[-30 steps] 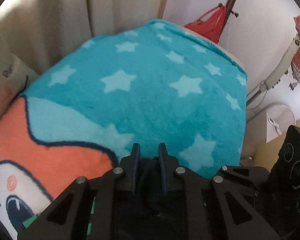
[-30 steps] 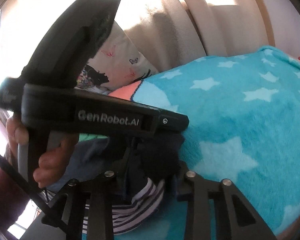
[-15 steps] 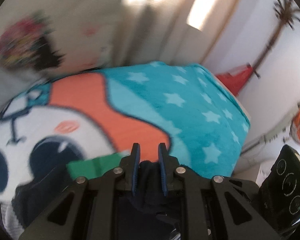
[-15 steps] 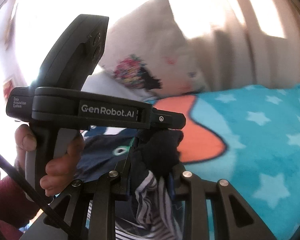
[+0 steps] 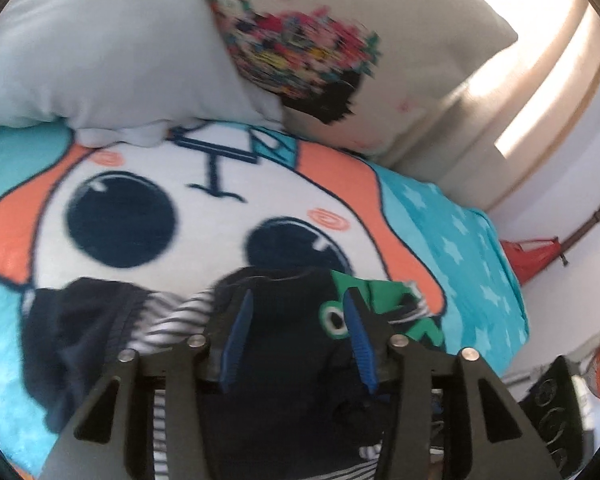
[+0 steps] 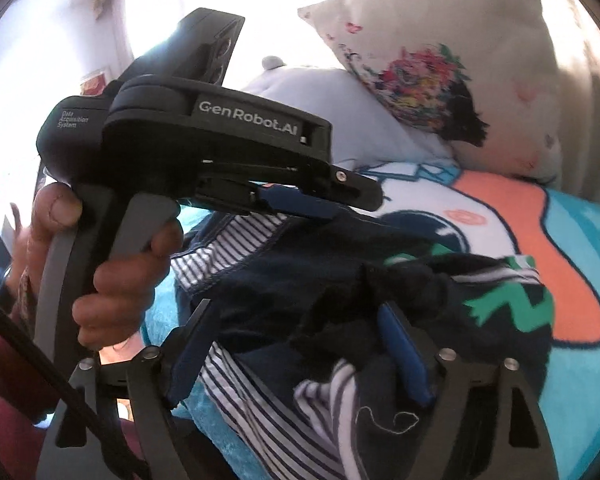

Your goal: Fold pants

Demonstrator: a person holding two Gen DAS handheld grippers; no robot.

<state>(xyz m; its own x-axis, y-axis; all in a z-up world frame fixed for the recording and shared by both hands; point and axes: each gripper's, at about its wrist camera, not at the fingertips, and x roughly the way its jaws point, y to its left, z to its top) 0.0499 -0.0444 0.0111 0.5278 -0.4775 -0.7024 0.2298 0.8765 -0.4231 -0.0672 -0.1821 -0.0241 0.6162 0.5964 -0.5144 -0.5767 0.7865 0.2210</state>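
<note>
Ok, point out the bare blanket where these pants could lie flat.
Free: the starred teal strip right of the orange band, and the white cartoon face between pants and grey pillow. Crowded: the near edge, under bunched pants and both grippers' opening jaws.

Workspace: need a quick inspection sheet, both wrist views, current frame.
Surface: teal star blanket with a cartoon face, spread on a bed.
Job's things: navy pants with striped lining and green print, bunched on the blanket.
Clutter: grey pillow, floral pillow.
Grippers: left gripper opening, pants between its fingers; right gripper opening, pants between, not pinched.
Cables: dark cord by the hand.
Surroundings: curtain, red bag.
</note>
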